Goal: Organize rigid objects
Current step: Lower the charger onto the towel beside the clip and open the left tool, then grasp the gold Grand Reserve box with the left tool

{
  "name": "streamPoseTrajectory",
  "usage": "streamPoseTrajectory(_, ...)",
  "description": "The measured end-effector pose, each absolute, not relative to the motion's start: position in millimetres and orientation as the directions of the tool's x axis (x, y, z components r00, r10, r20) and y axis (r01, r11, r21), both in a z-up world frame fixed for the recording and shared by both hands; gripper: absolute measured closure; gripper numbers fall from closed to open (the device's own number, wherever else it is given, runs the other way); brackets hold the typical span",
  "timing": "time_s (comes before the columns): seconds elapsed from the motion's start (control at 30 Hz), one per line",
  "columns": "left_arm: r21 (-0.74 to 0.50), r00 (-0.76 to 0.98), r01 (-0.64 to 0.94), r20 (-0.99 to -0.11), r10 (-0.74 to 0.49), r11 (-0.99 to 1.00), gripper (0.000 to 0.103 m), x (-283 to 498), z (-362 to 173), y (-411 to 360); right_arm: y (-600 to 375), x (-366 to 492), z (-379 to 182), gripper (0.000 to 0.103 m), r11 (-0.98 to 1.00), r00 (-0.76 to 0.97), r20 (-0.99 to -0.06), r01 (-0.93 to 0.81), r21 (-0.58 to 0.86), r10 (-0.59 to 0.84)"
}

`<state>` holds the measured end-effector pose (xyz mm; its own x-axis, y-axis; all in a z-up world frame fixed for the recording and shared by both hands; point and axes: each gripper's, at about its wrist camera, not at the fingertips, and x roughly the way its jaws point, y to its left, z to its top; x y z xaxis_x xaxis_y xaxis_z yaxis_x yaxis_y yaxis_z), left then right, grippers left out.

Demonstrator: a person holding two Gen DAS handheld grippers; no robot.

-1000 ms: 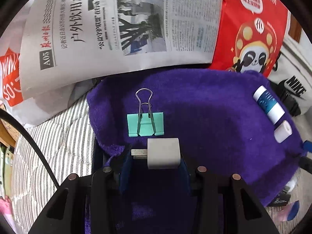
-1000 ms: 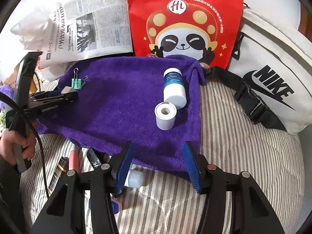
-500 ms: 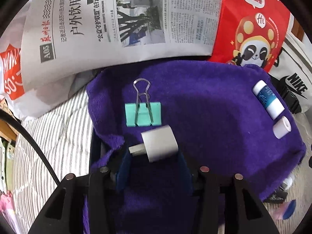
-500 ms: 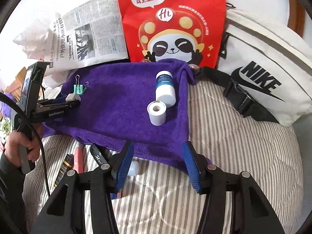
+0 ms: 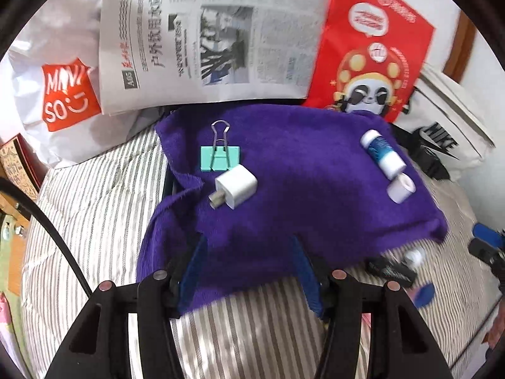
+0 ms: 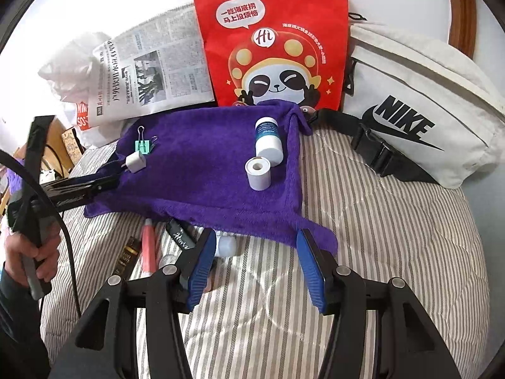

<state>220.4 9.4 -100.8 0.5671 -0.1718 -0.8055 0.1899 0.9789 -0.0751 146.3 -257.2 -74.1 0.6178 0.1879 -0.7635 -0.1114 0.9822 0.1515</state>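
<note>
A purple towel (image 5: 300, 189) (image 6: 202, 170) lies on the striped bed. On it rest a white charger plug (image 5: 236, 186) (image 6: 135, 162), a green binder clip (image 5: 220, 157) (image 6: 143, 146), a blue-and-white bottle (image 5: 383, 153) (image 6: 268, 142) and a white tape roll (image 5: 401, 187) (image 6: 258, 173). My left gripper (image 5: 249, 268) is open and empty, back from the plug over the towel's near edge. My right gripper (image 6: 257, 265) is open and empty at the towel's front edge, above a small white bottle (image 6: 227, 246).
A newspaper (image 5: 208, 38), a red panda bag (image 6: 274, 41) and a white Nike bag (image 6: 419, 120) stand behind the towel. Pens, a pink tube (image 6: 148, 246) and a dark tube (image 6: 126, 255) lie on the bedding in front of the towel.
My left gripper opened, let the charger plug down on the towel beside the binder clip, and pulled back. My right gripper drew back slightly and stayed open.
</note>
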Motion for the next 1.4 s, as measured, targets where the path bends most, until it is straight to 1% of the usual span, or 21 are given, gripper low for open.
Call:
streamPoseTrajectory(0.07,-0.062,0.573,0.201,-0.802,-0.168,0.978,0.049,214,-99,8,-257,142,-73,0.05,0.981,0.618,-0.762,-0.114,0.155,0.193)
streamPoseTrajectory(0.17,-0.082,0.551,0.216,-0.812,-0.191,0.973,0.049,202,-103,6,-257,135,-73,0.049,0.981,0.62,-0.76,-0.119,0.155,0.195)
streamPoseTrajectory(0.3,-0.081,0.529,0.227,-0.826,-0.193,0.971,0.049,183,-116,-2,-261,128,-74,0.048,0.984,0.623,-0.762,-0.11,0.138,0.176)
streamPoseTrajectory(0.47,-0.12,0.489,0.252,-0.84,-0.233,0.96,0.049,167,-132,-21,-278,121,-77,0.048,0.986,0.618,-0.769,-0.078,0.146,0.163)
streamPoseTrajectory(0.63,-0.07,0.471,0.268,-0.861,-0.194,0.961,0.049,161,-144,-42,-293,114,-74,0.048,0.983,0.628,-0.76,-0.049,0.176,0.167)
streamPoseTrajectory(0.7,-0.009,0.494,0.274,-0.856,-0.149,0.962,0.05,157,-146,-49,-296,113,-74,0.047,0.982,0.631,-0.756,-0.046,0.185,0.172)
streamPoseTrajectory(0.73,0.014,0.503,0.277,-0.854,-0.132,0.961,0.053,155,-147,-51,-296,112,-74,0.046,0.981,0.632,-0.755,-0.046,0.188,0.174)
streamPoseTrajectory(0.77,0.018,0.51,0.284,-0.849,-0.135,0.959,0.059,150,-146,-52,-297,111,-74,0.046,0.981,0.632,-0.755,-0.047,0.188,0.175)
streamPoseTrajectory(1.0,0.012,0.505,0.283,-0.852,-0.138,0.959,0.06,145,-145,-48,-295,113,-84,0.045,0.977,0.615,-0.764,-0.059,0.203,0.195)
streamPoseTrajectory(1.03,0.013,0.509,0.282,-0.849,-0.138,0.959,0.061,146,-145,-49,-294,114,-86,0.045,0.977,0.609,-0.768,-0.061,0.204,0.199)
streamPoseTrajectory(1.07,0.011,0.516,0.284,-0.845,-0.143,0.959,0.07,148,-145,-49,-292,114,-88,0.045,0.977,0.604,-0.771,-0.064,0.204,0.2)
streamPoseTrajectory(1.1,0.007,0.517,0.285,-0.843,-0.148,0.959,0.076,148,-144,-49,-291,114,-90,0.045,0.977,0.599,-0.775,-0.067,0.2,0.2)
streamPoseTrajectory(1.13,0.008,0.515,0.284,-0.845,-0.146,0.959,0.08,149,-144,-49,-289,114,-91,0.045,0.978,0.595,-0.779,-0.071,0.195,0.198)
streamPoseTrajectory(1.3,-0.005,0.518,0.265,-0.843,-0.147,0.964,0.08,152,-144,-30,-282,113,-93,0.045,0.977,0.595,-0.776,-0.095,0.193,0.211)
streamPoseTrajectory(1.4,-0.068,0.513,0.242,-0.838,-0.187,0.968,0.079,156,-144,-13,-273,115,-96,0.045,0.974,0.592,-0.774,-0.116,0.193,0.224)
